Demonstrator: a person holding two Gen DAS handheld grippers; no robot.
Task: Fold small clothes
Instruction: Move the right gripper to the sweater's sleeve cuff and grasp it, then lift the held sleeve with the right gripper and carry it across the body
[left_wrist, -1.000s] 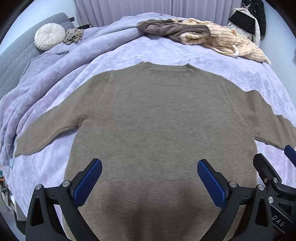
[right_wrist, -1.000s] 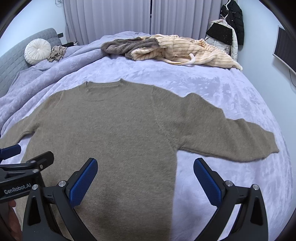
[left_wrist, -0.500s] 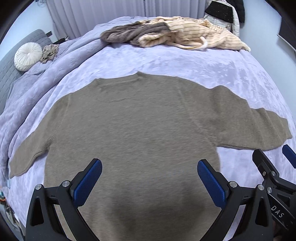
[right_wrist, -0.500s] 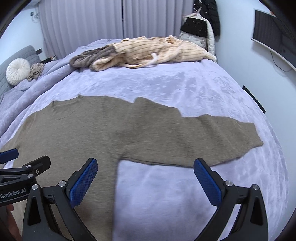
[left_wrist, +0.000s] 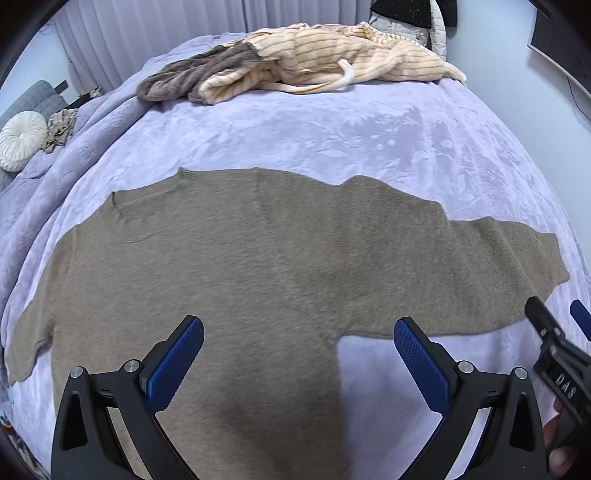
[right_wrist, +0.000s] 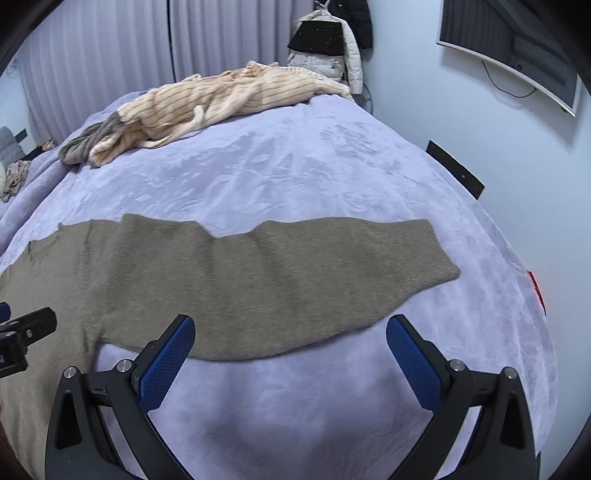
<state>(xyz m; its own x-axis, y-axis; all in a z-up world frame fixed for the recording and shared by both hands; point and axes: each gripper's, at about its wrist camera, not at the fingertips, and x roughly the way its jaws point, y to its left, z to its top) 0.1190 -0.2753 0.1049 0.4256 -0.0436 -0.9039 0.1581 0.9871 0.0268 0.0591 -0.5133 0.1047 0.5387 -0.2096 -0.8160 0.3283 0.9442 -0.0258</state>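
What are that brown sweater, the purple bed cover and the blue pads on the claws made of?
Brown sweater: looks like soft knit, wool or similar, with a matte fuzzy nap. Purple bed cover: probably plush fleece, its sheen shifting in brushed patches. Blue pads: seemingly rubber or plastic, with a fine gridded grip texture.

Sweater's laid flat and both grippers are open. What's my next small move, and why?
Probably lower the right gripper onto the outstretched sleeve near its cuff to fold it inward: the brown sweater lies spread flat, unfolded, and that sleeve sits just ahead of the open gripper.
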